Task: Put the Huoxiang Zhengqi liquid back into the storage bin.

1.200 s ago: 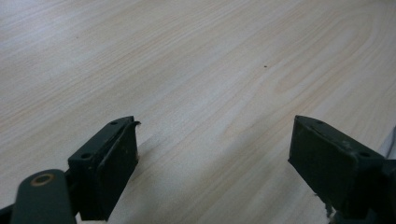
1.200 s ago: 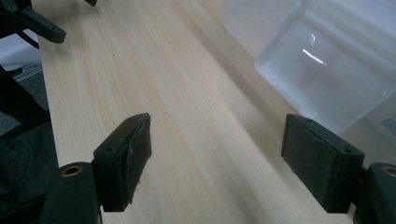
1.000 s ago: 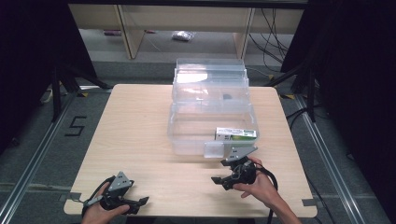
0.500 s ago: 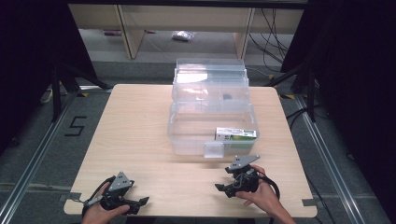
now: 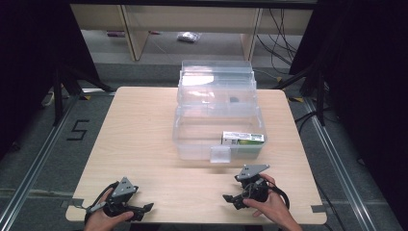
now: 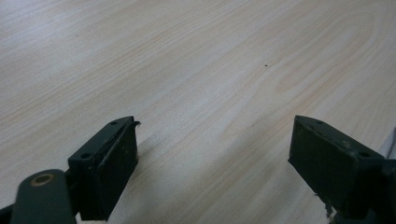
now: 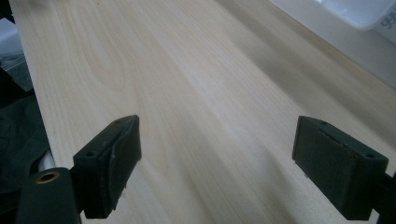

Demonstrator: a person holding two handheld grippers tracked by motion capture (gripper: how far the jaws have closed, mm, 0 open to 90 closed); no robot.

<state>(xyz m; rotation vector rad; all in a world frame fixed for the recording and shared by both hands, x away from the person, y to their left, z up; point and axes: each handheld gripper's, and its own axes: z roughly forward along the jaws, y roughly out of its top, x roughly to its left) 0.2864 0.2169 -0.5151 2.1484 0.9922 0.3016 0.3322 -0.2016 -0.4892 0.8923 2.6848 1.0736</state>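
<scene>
Since the earlier frame, the right tongs [image 5: 232, 198] have drawn back from the clear plastic box [image 5: 219, 115] toward the near edge of the surface [image 5: 144, 125] and sunk a little, and their jaws have just been opening, with nothing between them. Now they rest low near the near right corner, held by the right hand [image 5: 269, 204], jaws pointing toward the left side. In the right gripper view [image 7: 217, 168] the two black jaws stand wide apart over bare wood grain, and a pale corner of the box shows at the top right. The left tongs [image 5: 143, 211] sit at the near left corner in the left hand [image 5: 103, 219], unchanged in place; in the left gripper view [image 6: 212, 165] their jaws are likewise spread wide over bare wood, gripping nothing. The clear box stands right of centre, toward the far edge, its lid thrown back. A small green-and-white carton [image 5: 243, 138] lies inside, against its near right wall. Both tongs are well apart from the box.
</scene>
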